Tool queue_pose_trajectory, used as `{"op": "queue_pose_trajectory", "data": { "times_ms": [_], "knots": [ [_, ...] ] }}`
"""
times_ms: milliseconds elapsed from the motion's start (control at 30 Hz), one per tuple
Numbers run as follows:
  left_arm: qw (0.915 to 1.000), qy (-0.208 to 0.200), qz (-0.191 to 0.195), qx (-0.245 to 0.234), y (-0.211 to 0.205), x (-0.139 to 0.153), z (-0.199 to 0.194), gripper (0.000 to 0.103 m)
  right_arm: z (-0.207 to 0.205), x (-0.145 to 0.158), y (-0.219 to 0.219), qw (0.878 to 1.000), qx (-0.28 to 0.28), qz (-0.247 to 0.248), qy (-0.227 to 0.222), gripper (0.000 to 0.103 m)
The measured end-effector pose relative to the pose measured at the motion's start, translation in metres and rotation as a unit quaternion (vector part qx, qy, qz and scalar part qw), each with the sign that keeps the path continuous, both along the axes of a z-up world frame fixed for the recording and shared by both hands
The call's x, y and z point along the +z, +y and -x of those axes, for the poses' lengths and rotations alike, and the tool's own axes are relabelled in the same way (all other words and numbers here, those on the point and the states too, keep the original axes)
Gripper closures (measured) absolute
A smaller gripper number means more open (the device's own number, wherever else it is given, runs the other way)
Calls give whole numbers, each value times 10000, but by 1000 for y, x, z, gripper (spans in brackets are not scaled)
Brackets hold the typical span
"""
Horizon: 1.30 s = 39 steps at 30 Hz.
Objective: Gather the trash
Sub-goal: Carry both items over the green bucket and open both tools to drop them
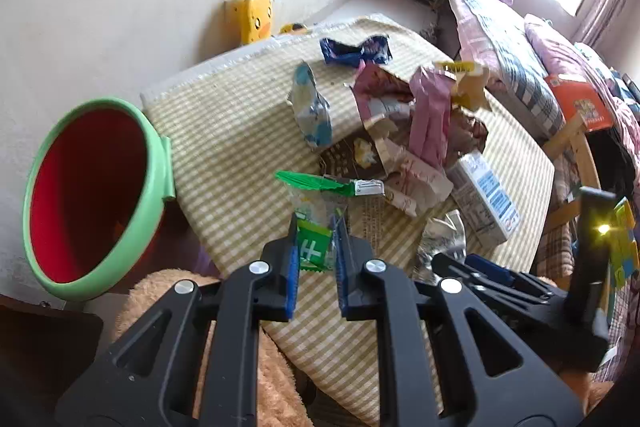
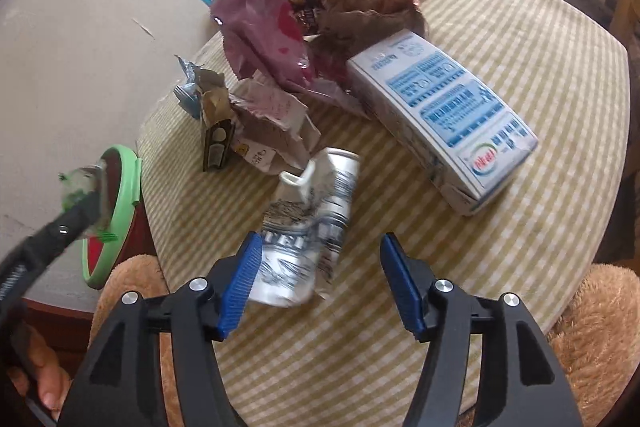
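Through the left wrist camera, my left hand-held gripper (image 1: 316, 247) is nearly closed, its blue pads (image 1: 291, 259) pinching the lower end of a clear candy wrapper with green print (image 1: 316, 223). The wrapper stands up from the grip, its green top edge fanned out above the checked tabletop (image 1: 224, 131). To the left, beside the tabletop's edge, a green-rimmed bin with a red inside (image 1: 90, 195) tilts its mouth toward me. Farther along the tabletop lies a heap of litter: a pink wrapper (image 1: 430, 115), a blue wrapper (image 1: 356, 51), a pale blue-and-white pouch (image 1: 312, 107), and a white and blue milk carton (image 1: 486, 199) on its side. My right hand-held gripper (image 1: 480, 267) shows at the lower right, near a crumpled silver wrapper (image 1: 444, 235).

Through the right wrist camera, my right hand-held gripper (image 2: 320, 275) is spread wide, holding nothing. A crumpled white wrapper with dark blue print (image 2: 308, 227) lies on the tabletop (image 2: 520, 67) between the pads; the left pad (image 2: 244, 279) sits right against it, though I cannot tell if they touch. The milk carton (image 2: 440, 115) lies just beyond, to the right. At the far left, my left hand-held gripper (image 2: 80, 195) holds the wrapper over the bin (image 2: 124, 203).
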State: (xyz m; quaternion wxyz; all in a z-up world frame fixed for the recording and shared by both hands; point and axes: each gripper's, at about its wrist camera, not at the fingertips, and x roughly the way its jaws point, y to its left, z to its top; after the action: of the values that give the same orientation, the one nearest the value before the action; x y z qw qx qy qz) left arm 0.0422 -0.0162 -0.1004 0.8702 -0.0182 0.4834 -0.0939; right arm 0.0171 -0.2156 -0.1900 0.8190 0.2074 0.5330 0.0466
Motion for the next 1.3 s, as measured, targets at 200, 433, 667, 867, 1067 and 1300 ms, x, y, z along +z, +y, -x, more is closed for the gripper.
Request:
{"op": "queue_pose_trajectory", "data": {
  "times_ms": [200, 433, 667, 867, 1067, 1300],
  "knots": [
    [9996, -255, -42, -74, -4, 17, 0, 89, 0, -2, 9, 9999, 114, 55, 53, 56],
    [9986, -501, -123, -106, -2, 29, 5, 89, 13, 37, 4, 9990, 9, -43, -439, 57],
    [9970, -748, -191, 7, 12, 42, 8, 89, 22, 99, 17, 9917, 99, 165, -1269, 57],
    [9943, -1005, -266, 245, 35, 54, 9, 89, 21, 137, 49, 9830, 443, 265, -1761, 57],
    [9923, -1083, -256, 547, 66, 56, 7, 89, 11, 153, 90, 9758, 853, 381, -1976, 56],
    [9868, -1068, -376, 1157, 120, 49, 7, 89, -2, 153, 135, 9693, 1368, 419, -1997, 56]
  ]
}}
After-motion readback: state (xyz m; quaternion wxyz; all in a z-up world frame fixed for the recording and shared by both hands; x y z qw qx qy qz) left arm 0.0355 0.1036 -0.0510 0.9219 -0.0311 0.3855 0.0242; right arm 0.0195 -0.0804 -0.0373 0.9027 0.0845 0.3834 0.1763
